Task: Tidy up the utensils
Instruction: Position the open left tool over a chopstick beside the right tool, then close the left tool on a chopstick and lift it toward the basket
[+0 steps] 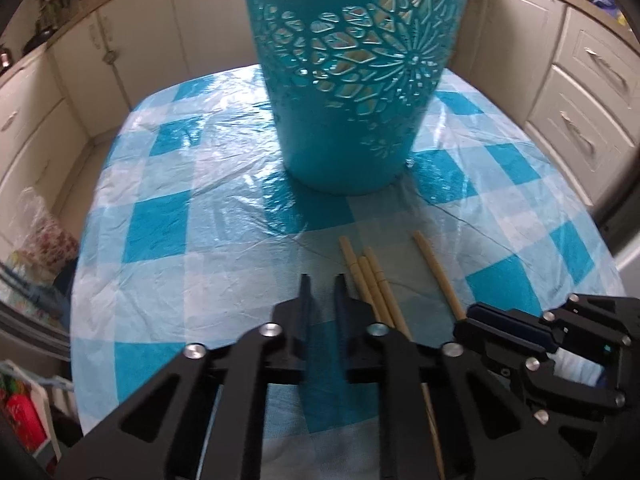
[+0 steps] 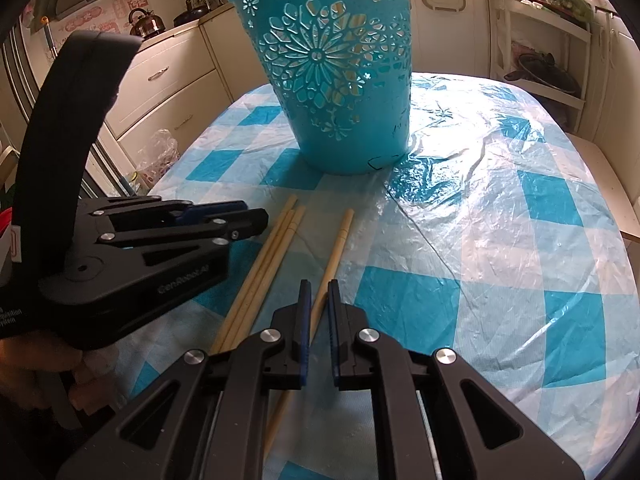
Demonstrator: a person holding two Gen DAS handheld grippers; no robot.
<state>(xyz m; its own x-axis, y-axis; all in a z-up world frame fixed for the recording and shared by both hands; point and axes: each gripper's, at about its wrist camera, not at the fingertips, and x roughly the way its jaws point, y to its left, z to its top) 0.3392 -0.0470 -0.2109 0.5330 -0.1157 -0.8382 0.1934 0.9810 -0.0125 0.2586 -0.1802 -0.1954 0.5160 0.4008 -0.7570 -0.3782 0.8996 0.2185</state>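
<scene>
1. The right gripper (image 2: 317, 294) hangs low over the single chopstick (image 2: 338, 242), its jaws a narrow gap apart and straddling the stick, pinching nothing; likely lined up to grasp it.
2. The left gripper (image 1: 323, 288) hovers just left of the three bunched chopsticks (image 1: 370, 280), jaws slightly parted and empty.
3. All four sticks lie flat, tips toward the teal basket (image 2: 332, 68), which stands upright beyond them, probably where they belong.
4. A blue-and-white checked tablecloth (image 2: 500, 220) under crinkled clear plastic covers the table.
5. Cream kitchen cabinets (image 1: 580, 92) ring the room; a kettle (image 2: 146, 22) sits on the counter.
</scene>
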